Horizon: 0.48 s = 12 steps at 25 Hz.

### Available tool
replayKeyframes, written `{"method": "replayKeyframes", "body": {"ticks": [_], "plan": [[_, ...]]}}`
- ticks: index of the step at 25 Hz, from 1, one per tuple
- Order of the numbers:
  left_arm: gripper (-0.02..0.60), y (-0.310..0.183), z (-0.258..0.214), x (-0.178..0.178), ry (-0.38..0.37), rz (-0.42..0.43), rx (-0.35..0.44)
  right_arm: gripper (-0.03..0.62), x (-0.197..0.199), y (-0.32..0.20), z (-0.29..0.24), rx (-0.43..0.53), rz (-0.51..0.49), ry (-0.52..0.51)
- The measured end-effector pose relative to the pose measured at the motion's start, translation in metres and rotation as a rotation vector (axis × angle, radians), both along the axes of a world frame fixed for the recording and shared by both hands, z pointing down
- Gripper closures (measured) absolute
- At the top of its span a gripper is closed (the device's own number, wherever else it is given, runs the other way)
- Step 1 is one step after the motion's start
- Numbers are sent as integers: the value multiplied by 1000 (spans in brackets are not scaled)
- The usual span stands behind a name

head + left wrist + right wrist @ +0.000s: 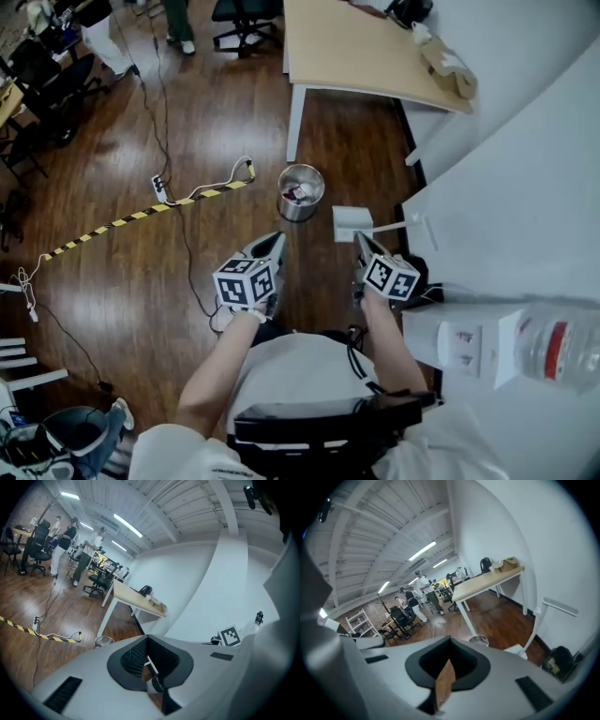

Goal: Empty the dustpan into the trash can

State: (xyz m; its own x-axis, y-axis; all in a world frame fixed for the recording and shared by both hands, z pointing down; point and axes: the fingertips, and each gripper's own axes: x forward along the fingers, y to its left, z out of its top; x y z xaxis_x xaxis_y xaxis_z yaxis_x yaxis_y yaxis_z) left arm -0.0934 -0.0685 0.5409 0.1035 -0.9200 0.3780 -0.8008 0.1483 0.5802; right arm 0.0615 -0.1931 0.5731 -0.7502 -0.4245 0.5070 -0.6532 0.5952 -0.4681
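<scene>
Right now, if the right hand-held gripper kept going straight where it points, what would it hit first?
Probably the trash can or the floor just beside it; depth is hard to judge.

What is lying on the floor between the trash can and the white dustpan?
Nothing. The head view shows only bare wooden floor between the trash can and the dustpan.

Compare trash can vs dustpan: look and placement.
Trash can is round metal; dustpan is white, boxy, with a long handle. Trash can stands out on the wood floor; dustpan sits nearer the white wall. Trash can holds litter; dustpan's contents unclear. Both on the floor, neither held.
</scene>
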Motion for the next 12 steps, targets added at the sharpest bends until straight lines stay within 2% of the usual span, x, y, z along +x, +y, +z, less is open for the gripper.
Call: {"method": "replayKeyframes", "body": {"ticks": [4, 8, 12], "plan": [[589, 12, -21, 18, -30, -63, 10, 592, 11, 19, -35, 45, -79, -53], [589, 21, -45, 59, -86, -65, 18, 592, 43, 42, -66, 126, -156, -70], [589, 38, -54, 101, -120, -68, 14, 592, 79, 61, -74, 144, -169, -115]]}}
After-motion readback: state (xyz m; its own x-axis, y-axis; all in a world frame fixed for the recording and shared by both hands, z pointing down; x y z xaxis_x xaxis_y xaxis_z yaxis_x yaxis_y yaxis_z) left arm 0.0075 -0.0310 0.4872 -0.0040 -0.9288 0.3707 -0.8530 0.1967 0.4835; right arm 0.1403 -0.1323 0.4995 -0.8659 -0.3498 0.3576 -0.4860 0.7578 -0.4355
